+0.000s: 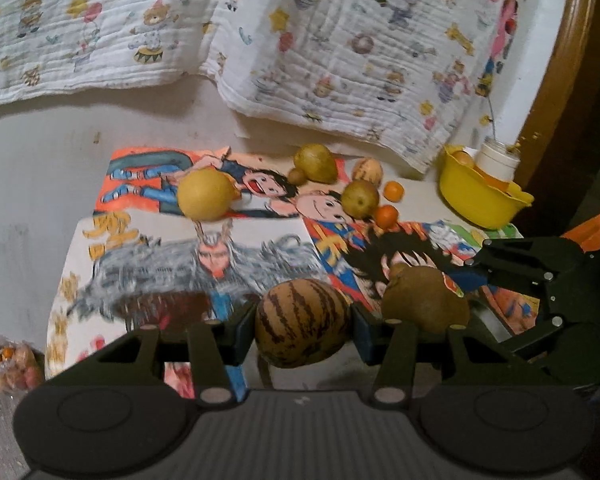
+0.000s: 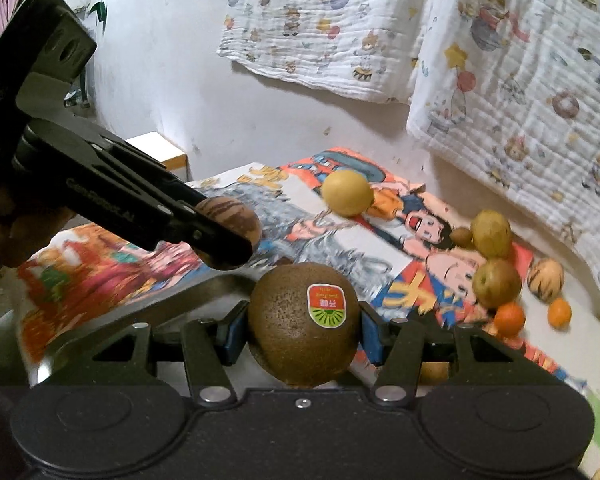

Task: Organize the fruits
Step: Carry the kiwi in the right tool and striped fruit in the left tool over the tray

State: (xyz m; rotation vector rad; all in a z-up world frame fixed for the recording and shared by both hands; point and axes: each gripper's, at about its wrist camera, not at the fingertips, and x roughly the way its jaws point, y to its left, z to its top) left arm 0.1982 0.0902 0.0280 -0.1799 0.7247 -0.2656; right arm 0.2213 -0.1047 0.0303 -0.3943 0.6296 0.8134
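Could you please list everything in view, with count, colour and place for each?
striped melon: one, tan with brown stripes, held in the left gripper
kiwi: one, brown with a red and green sticker, held in the right gripper
yellow fruit: one, large, alone on the drawings
pears: two, yellow-green, far end of the drawings
small striped melon: one, beside the pears
small brown fruit: one, touching the far pear
oranges: two, small, near the pears
bowl: one, yellow, far right
jar: one, white, at the bowl
drawings: several, colourful, covering the table
cloths: two, white with prints, on the wall
left gripper: black, jaws closed on the striped melon
right gripper: black, jaws closed on the kiwi
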